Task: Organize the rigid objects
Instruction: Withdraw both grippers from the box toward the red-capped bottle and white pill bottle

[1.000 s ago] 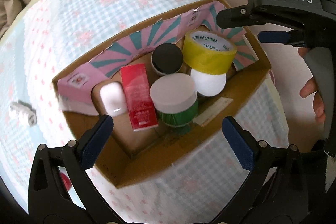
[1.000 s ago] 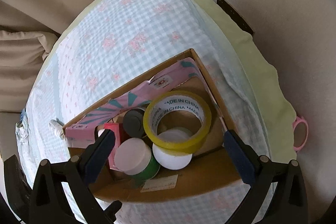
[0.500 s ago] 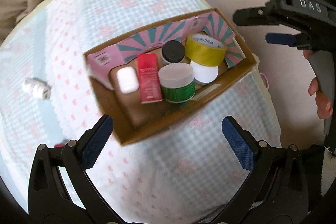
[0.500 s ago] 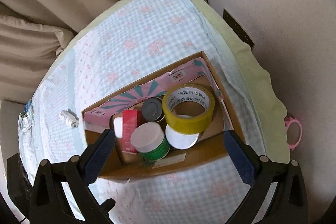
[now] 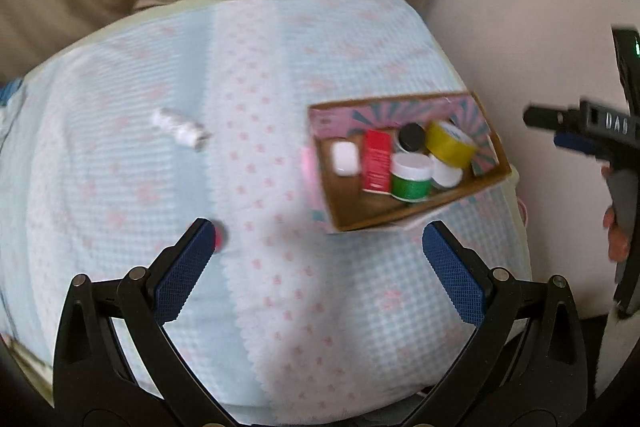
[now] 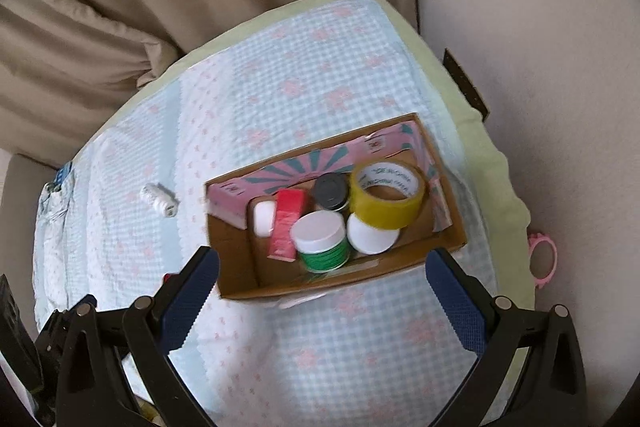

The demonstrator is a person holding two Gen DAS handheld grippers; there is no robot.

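Plug (image 5: 181,126), small and white, is seen on the table ahead-left of the left hand-held gripper (image 5: 318,255), the nearer one, lying diagonally; both hand-held grippers are held wide and empty.

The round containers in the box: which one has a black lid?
The small jar at the back, beside the yellow tape roll; the other two have white lids.

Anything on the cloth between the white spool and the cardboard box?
No: between the white spool and the cardboard box only patterned tablecloth shows, in both wrist views.
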